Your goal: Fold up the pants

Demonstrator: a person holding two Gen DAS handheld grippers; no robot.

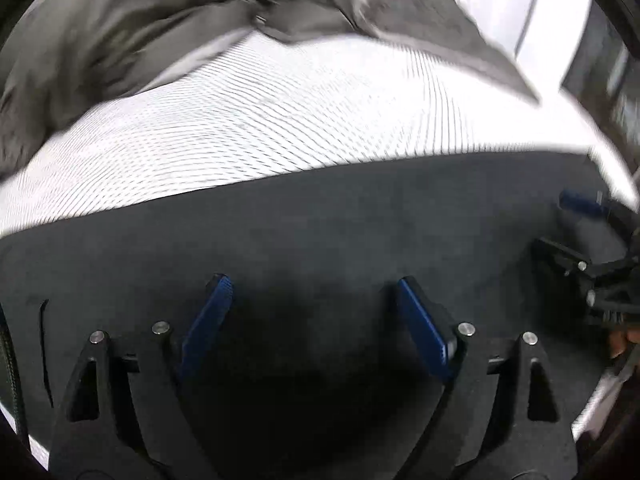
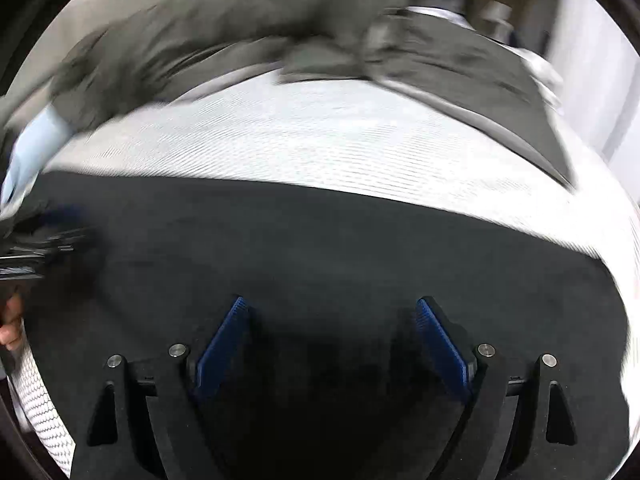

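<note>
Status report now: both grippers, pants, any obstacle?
Left gripper open, empty. Right gripper open, empty. Pants unfolded on bed's far side, untouched. No obstacle seen.

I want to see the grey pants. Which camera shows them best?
The right wrist view: the grey pants stretch across the top, though blurred. The left wrist view shows them too, cut off at the left edge.

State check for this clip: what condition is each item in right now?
Grey pants: crumpled, unfolded, at the far side of the white cover.
Black cloth: spread flat on the near side.
Left hand-held gripper: open, holding nothing, above the black cloth.
Right hand-held gripper: open, holding nothing, above the black cloth.
</note>
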